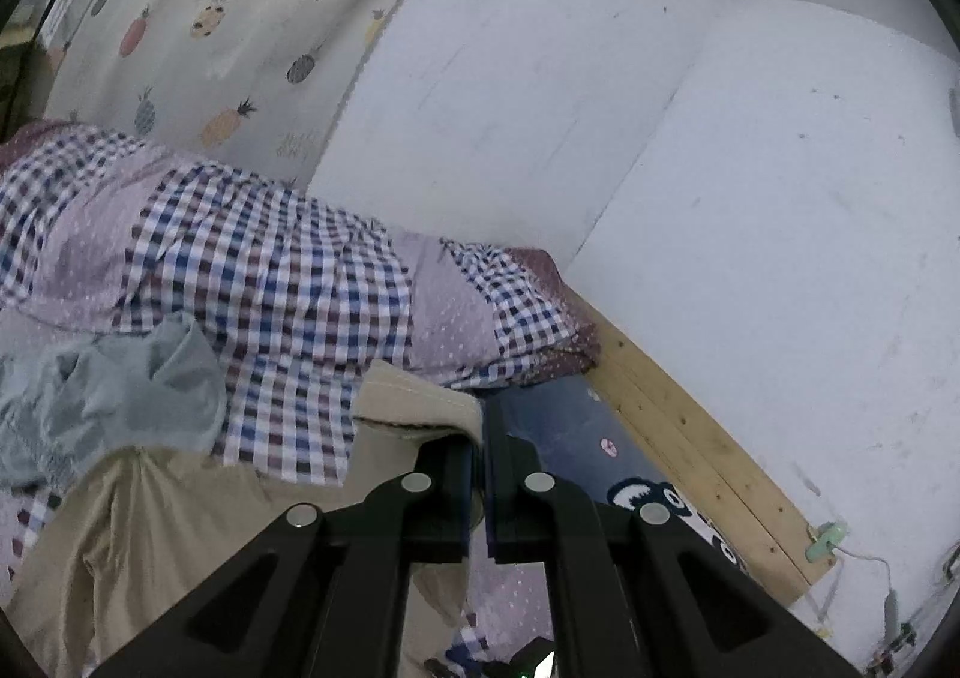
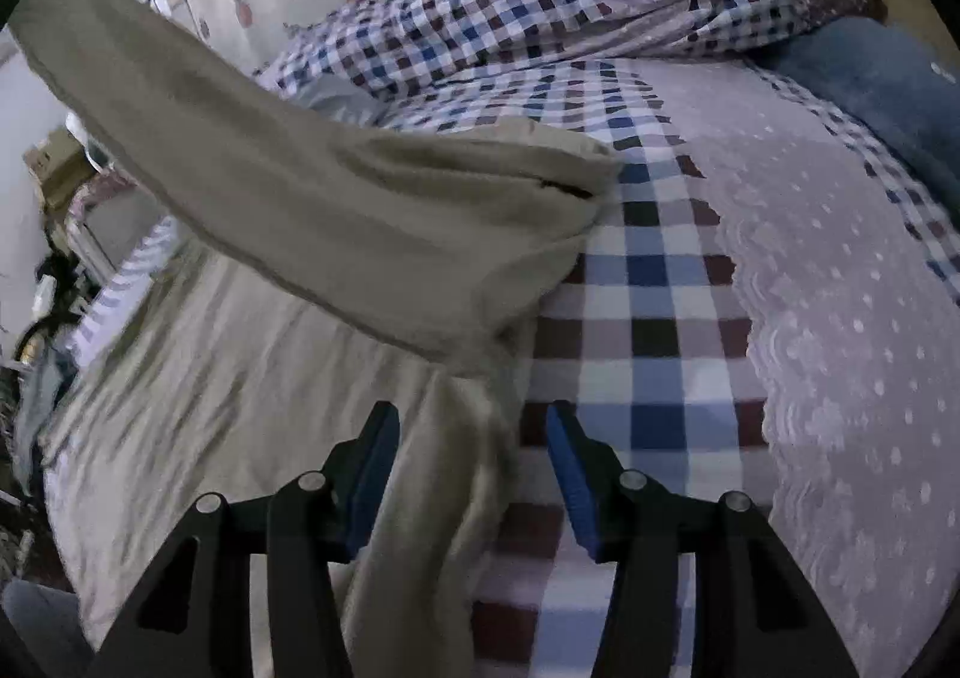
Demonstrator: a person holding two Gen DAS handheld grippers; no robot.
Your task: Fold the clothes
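The left tool (image 1: 478,474) is clamped on the beige garment's (image 1: 180,528) hem above the checked bed (image 1: 288,282), beside a grey cloth (image 1: 102,396), while the right tool (image 2: 474,474) gapes wide, holding nothing.

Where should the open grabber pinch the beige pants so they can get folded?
Probably the loose strip of the beige pants lying right between the right gripper fingers. Its jaws stand open on either side of that fold, so it can come straight forward and close. The left gripper is shut on a stitched edge of the pants, lifting it off the checked bedspread.
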